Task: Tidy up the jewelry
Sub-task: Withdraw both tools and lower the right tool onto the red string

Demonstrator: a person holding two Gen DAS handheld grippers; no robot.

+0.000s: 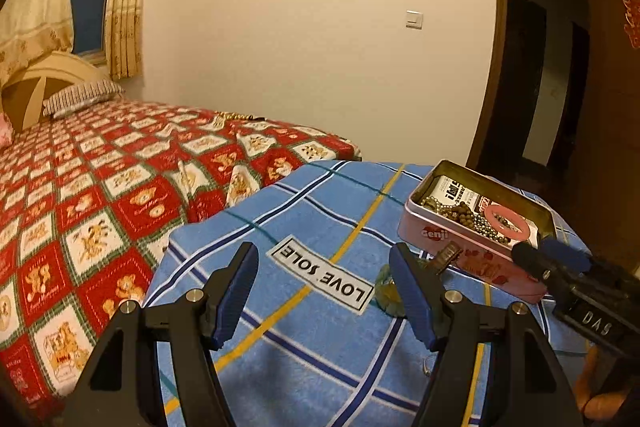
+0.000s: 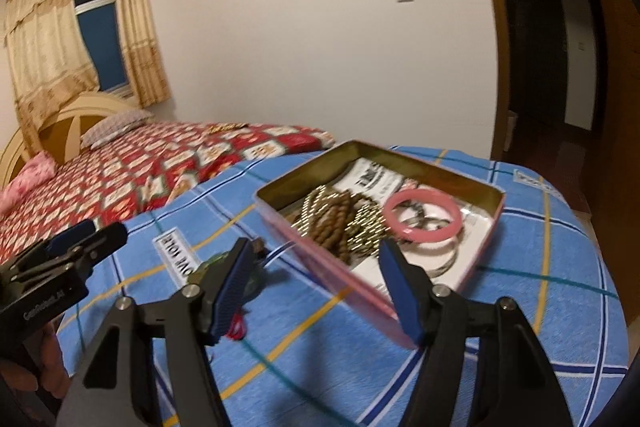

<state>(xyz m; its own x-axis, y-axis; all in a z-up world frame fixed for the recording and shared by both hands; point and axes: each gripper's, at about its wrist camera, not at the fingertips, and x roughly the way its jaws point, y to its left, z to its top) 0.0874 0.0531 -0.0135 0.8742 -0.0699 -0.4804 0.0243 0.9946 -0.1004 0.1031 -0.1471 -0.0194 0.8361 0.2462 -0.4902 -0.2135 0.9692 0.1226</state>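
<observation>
Most of my jewelry is already in the pink tin box (image 2: 372,215), which sits open near the middle of the right wrist picture and at the right side of the left wrist picture. Inside it I see a smooth pink bangle (image 2: 421,221), round like a ring, a fat bunch of brown beads (image 2: 340,223) that look bumpy and dull, and a shiny chain of tiny metal balls (image 2: 362,233) that sparkles. Under them lies a flat printed paper. The box is a thin metal rectangle with rounded corners, gold inside and pink outside. Some things are still out on the surface (image 1: 320,327), which is covered by a soft blue checked cloth with yellow and white lines. Just beside the box, low in the picture, lies a small green piece (image 1: 386,289) and a little brown thing (image 1: 446,255); I cannot tell what they are. I think these still need to go into the box, so the job is nearly done but not finished. My left gripper (image 1: 324,287) is open with nothing between its blue ribbed pads. My right gripper (image 2: 316,287) is open too and holds nothing; its jaws stand over the near edge of the box. Behind is a bed with a red patterned blanket (image 1: 100,187).
</observation>
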